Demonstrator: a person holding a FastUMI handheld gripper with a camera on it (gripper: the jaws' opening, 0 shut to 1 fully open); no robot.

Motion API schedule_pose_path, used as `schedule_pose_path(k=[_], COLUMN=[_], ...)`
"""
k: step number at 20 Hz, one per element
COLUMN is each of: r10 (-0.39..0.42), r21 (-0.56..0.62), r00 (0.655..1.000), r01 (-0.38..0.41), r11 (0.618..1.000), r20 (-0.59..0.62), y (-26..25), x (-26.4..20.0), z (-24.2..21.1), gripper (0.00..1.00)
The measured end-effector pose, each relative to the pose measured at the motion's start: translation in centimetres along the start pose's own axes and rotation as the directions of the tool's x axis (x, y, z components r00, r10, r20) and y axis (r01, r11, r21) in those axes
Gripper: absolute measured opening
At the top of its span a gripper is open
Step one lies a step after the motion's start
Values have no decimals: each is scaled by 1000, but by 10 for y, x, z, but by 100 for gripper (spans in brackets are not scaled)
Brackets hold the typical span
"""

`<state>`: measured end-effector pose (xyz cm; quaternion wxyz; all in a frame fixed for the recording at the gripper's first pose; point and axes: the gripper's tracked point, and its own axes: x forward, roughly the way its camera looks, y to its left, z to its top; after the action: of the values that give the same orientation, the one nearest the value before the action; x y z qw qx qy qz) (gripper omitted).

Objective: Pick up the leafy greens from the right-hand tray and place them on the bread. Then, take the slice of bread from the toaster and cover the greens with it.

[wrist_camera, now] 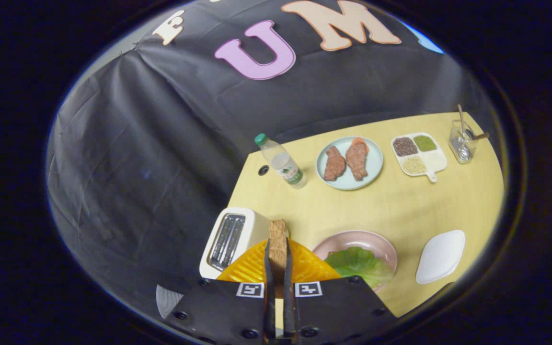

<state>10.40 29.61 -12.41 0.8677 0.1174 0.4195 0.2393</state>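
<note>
Gripper (278,261) narrow, both fingers (268,268) clamped on 1 slice of bread (278,242), held upright, edge-on. Landmark = toaster (230,239): 1 unit, 2 slots, just left of the held slice. Just right of toaster, 1 pink plate (364,238) w/ 1 leaf of greens (360,266) lying on it; bread under greens can't be made out. Further right, 1 white tray (441,256). Beyond toaster: 1 water bottle (283,163); right of it 1 pale blue plate (374,163) w/ 2 meat pieces (345,162); then 1 divided dish (436,160), 4 compartments; then 1 glass (462,141) w/ utensils. All on yellow table (400,206).
</note>
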Motion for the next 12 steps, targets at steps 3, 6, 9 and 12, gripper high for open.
schedule_pose_path(k=[3, 6, 9, 12], r10=[32, 35, 48, 43], r21=[60, 87, 109, 155], r00=[999, 999, 998, 999], r01=[-30, -32, -45, -40], r11=[998, 996, 993, 987], r20=[-19, -34, -28, -17], y=[-21, -54, -78, -101], x=[10, 15, 22, 32], z=[-19, -41, -59, -69], gripper=[9, 9, 9, 9])
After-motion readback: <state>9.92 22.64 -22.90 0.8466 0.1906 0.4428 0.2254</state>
